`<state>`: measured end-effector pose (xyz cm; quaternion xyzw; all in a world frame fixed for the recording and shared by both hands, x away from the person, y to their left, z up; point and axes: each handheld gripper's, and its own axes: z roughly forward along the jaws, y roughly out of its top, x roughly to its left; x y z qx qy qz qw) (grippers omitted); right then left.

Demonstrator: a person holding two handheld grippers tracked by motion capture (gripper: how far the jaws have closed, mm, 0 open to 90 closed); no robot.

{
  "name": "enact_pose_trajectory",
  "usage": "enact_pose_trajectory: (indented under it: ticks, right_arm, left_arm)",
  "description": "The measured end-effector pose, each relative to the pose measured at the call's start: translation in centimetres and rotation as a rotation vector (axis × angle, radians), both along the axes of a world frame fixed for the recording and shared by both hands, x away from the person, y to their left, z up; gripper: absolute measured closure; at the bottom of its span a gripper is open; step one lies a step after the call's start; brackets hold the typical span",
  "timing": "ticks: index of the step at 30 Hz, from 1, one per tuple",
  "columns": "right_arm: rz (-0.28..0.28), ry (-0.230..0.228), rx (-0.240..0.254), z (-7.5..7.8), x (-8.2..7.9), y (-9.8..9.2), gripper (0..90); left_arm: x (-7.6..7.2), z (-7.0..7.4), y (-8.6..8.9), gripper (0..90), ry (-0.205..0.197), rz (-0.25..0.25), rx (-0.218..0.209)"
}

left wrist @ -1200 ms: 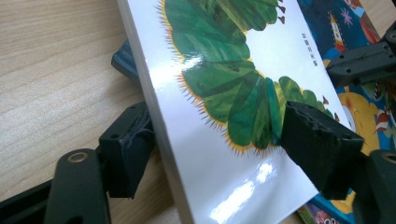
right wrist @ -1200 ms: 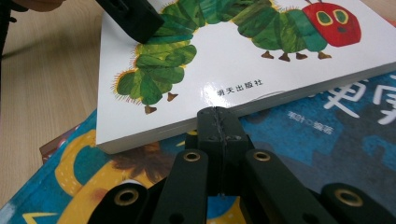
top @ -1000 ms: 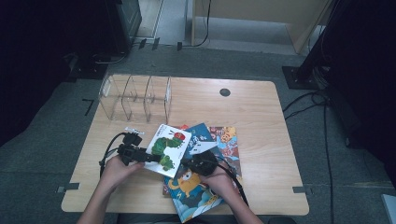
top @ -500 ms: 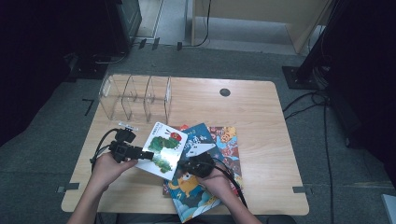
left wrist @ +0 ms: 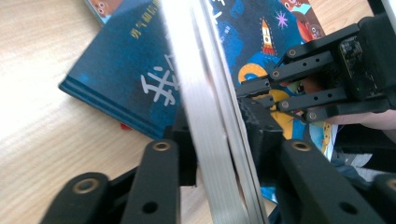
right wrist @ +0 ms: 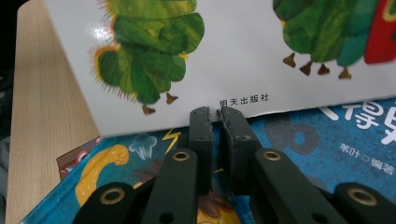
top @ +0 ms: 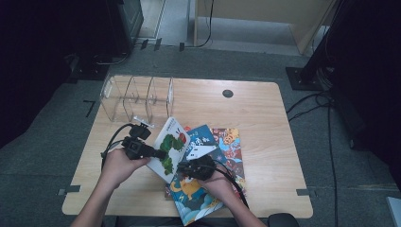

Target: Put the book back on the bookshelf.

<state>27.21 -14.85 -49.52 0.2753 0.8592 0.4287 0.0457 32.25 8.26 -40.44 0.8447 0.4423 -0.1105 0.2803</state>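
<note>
A white picture book with a green caterpillar lies tilted over a pile of books. My left gripper has just been closing and is shut on the book's left edge. In the left gripper view the white page block runs up between my own left gripper pads. My right gripper sits at the book's lower edge. Its jaws have just been opening. In the right gripper view a narrow slit parts them, and my right gripper tips touch the cover edge, with nothing pinched. The right gripper also appears beyond the pages.
Under the white book lie a dark blue book, a colourful one and a blue one with a yellow figure. A clear divided rack stands at the back left of the wooden table.
My left gripper has closed on the white book's left edge and risen, tipping that side of the book up. The right hand has stayed put.
</note>
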Motion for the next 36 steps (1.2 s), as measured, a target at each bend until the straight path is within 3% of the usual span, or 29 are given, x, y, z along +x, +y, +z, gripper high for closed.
enact_pose_trajectory:
  ticks: [2,5,6,8,13,15,16,23,31,36]
  right_arm:
    - [0.004,-0.011,-0.004,0.0,0.0,0.0,80.8]
    - [0.001,-0.028,-0.028,0.2,0.0,-0.3,77.9]
    - [-0.018,-0.047,-0.059,0.4,0.2,-0.9,75.5]
    - [-0.038,-0.052,-0.075,0.5,0.5,-1.6,72.7]
    - [-0.074,-0.063,-0.089,0.5,0.7,-2.8,65.5]
    - [-0.075,-0.072,-0.093,0.5,0.7,-2.9,63.4]
    - [-0.069,-0.100,-0.092,0.3,0.5,-3.1,60.8]
    - [-0.073,-0.110,-0.076,0.0,0.4,-3.1,59.3]
    - [-0.074,-0.113,-0.072,0.0,0.4,-3.1,59.5]
    - [-0.078,-0.110,-0.071,0.0,0.5,-3.1,60.0]
  left_arm:
    - [0.4,0.3,0.2,74.3,0.002,-0.002,0.001]
    - [0.4,0.9,0.5,76.3,-0.032,-0.016,0.012]
    - [0.4,1.2,0.6,76.3,-0.031,-0.015,0.017]
    - [0.2,1.8,0.8,76.3,-0.059,-0.026,0.050]
    - [0.0,3.3,2.5,76.3,-0.129,0.024,0.114]
    - [0.0,3.5,2.9,76.3,-0.137,0.039,0.115]
    - [0.1,3.7,3.3,76.3,-0.148,0.054,0.115]
    - [0.8,4.6,5.2,76.5,-0.187,0.130,0.097]
    - [1.9,6.1,5.8,76.5,-0.212,0.184,0.094]
    - [3.5,8.0,5.3,76.5,-0.229,0.209,0.091]
